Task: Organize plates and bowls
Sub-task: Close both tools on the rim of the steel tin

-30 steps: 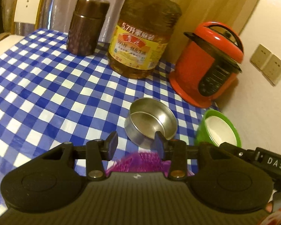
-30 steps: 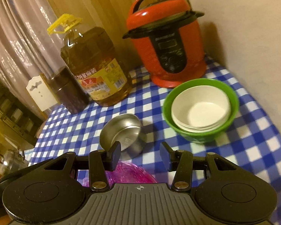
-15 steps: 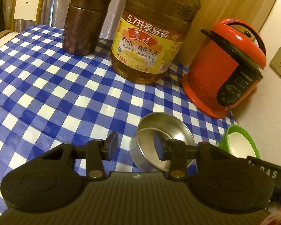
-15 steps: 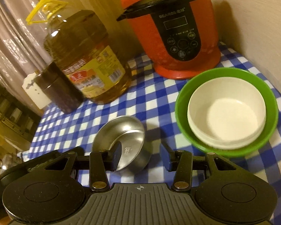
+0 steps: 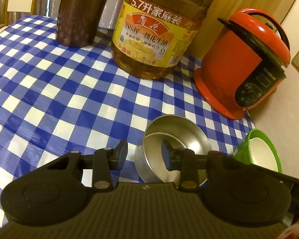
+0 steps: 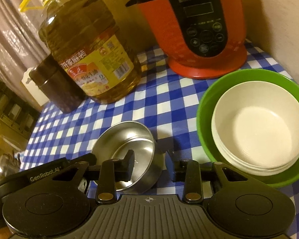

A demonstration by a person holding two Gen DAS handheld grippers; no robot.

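Note:
A steel bowl (image 5: 181,139) stands on the blue checked tablecloth (image 5: 49,91), with a second steel bowl nested in it. My left gripper (image 5: 144,152) is open; its right finger is inside the bowl and its left finger outside the near-left wall. My right gripper (image 6: 150,162) is open too, straddling the right wall of the steel bowl (image 6: 127,139) from the other side. A green bowl (image 6: 205,107) holding stacked white bowls (image 6: 259,127) sits to the right; it also shows in the left wrist view (image 5: 255,137).
A red electric cooker (image 5: 243,63) stands at the back right by the wall. A big oil bottle (image 5: 155,29) and a dark brown canister (image 5: 77,18) stand behind the steel bowls. The left gripper's body (image 6: 47,171) lies low left in the right wrist view.
Both grippers moved forward and down to the steel bowls, and now each has one finger inside the rim. The pink item seen below the fingers has dropped out of view.

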